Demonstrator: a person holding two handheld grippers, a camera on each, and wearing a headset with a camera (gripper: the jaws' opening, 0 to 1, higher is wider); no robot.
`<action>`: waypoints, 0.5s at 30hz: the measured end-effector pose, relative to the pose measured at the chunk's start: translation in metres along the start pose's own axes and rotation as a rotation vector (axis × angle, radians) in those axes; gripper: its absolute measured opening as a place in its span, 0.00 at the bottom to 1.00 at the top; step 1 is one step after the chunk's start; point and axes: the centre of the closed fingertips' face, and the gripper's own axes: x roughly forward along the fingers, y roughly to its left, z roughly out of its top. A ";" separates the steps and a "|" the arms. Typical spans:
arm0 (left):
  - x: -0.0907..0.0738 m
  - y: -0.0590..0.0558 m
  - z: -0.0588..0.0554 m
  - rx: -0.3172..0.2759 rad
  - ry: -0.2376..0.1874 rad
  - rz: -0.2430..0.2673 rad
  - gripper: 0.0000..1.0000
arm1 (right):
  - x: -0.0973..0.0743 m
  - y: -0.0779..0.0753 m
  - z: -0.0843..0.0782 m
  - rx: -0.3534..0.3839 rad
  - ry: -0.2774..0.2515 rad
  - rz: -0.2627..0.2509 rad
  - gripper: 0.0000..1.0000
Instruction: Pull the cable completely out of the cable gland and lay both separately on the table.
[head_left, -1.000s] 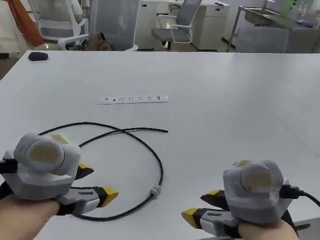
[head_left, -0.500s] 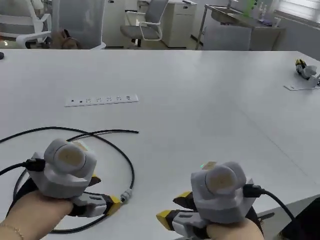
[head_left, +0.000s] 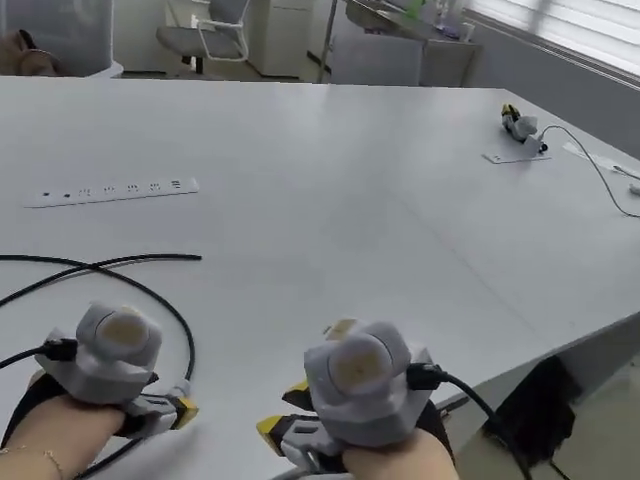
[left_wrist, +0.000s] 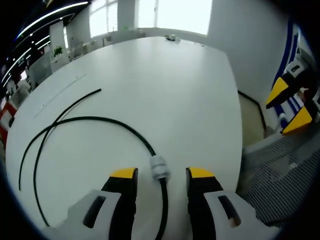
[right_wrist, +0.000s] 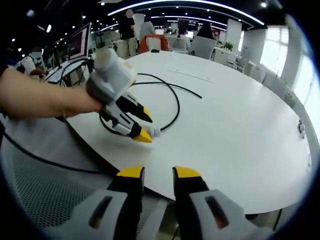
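A thin black cable (head_left: 150, 260) lies in loose loops on the white table (head_left: 350, 200), with a small pale grey cable gland (left_wrist: 160, 167) threaded on it. My left gripper (left_wrist: 161, 176) is open, low over the table, with its yellow-tipped jaws on either side of the gland and not closed on it. The right gripper view shows the same: the left gripper (right_wrist: 142, 127) with the gland (right_wrist: 152, 131) at its tips. My right gripper (right_wrist: 158, 172) is open and holds nothing; it hangs just off the table's near edge, to the right of the left gripper (head_left: 175, 402).
A flat white power strip (head_left: 110, 190) lies further back on the table. A small yellow-and-black device (head_left: 518, 122) with a thin lead sits at the far right. The table's near edge (right_wrist: 165, 172) runs just ahead of my right gripper. Chairs and cabinets stand behind.
The head camera has swung to the right. My left gripper has moved along the cable and now has the gland between its jaws. The right gripper has drawn closer to the left one.
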 end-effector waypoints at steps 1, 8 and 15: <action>0.001 0.000 -0.001 -0.009 0.001 0.005 0.37 | 0.000 0.000 0.001 0.001 -0.003 -0.004 0.22; 0.005 0.001 -0.004 -0.030 0.000 0.020 0.29 | 0.000 -0.002 0.002 -0.005 0.000 -0.017 0.21; 0.001 0.002 -0.005 0.008 -0.011 0.039 0.18 | 0.000 -0.004 0.003 -0.010 -0.002 -0.026 0.20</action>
